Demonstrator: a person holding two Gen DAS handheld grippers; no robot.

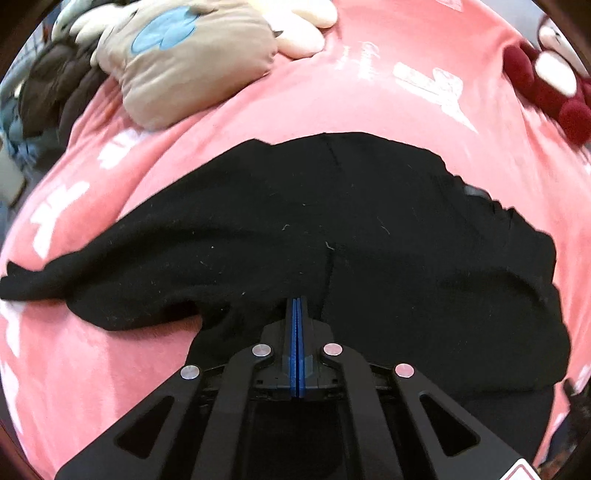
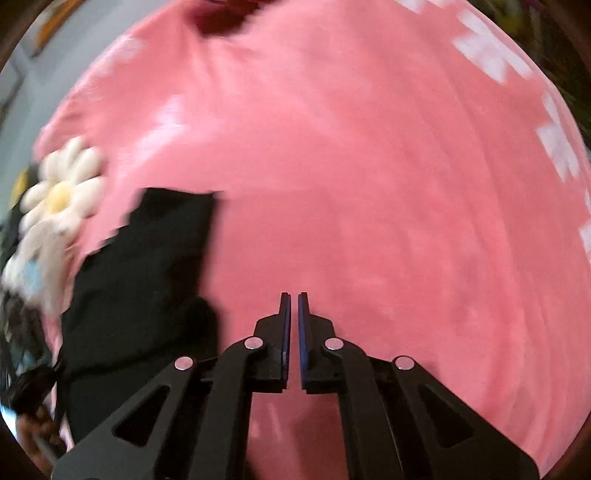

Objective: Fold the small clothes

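1. Black garment (image 1: 332,229) lies spread across a pink blanket (image 1: 332,99) with white markings, filling the space straight ahead of the left claw (image 1: 297,301) and reaching out to both sides of it.
2. Left claw has its two blue-lined fingers pressed together with no gap showing between them; the tips sit over the near edge of the garment, but whether any cloth is pinched between them cannot be told.
3. A seam line runs up the garment just to the right of the left claw's tips, and a narrow part of the cloth trails off far to the left.
4. Beyond the garment, ahead and to the left of the left claw, a beige plush cushion (image 1: 192,62) with a blue patch rests on the blanket, with a white plush shape (image 1: 306,26) beside it and dark clothing (image 1: 55,88) heaped further left.
5. Ahead and far to the right of the left claw sits a dark red and white plush toy (image 1: 546,81).
6. Right claw (image 2: 293,295) is parted by a narrow gap and holds nothing; its tips hang over bare pink blanket (image 2: 369,184).
7. In the right wrist view the black garment (image 2: 147,280) lies to the left of the right claw, apart from its fingers, its straight edge running away from the camera.
8. Further left of that claw, a white flower-shaped plush (image 2: 61,192) with a yellow centre lies beside the garment; this side of the view is blurred.
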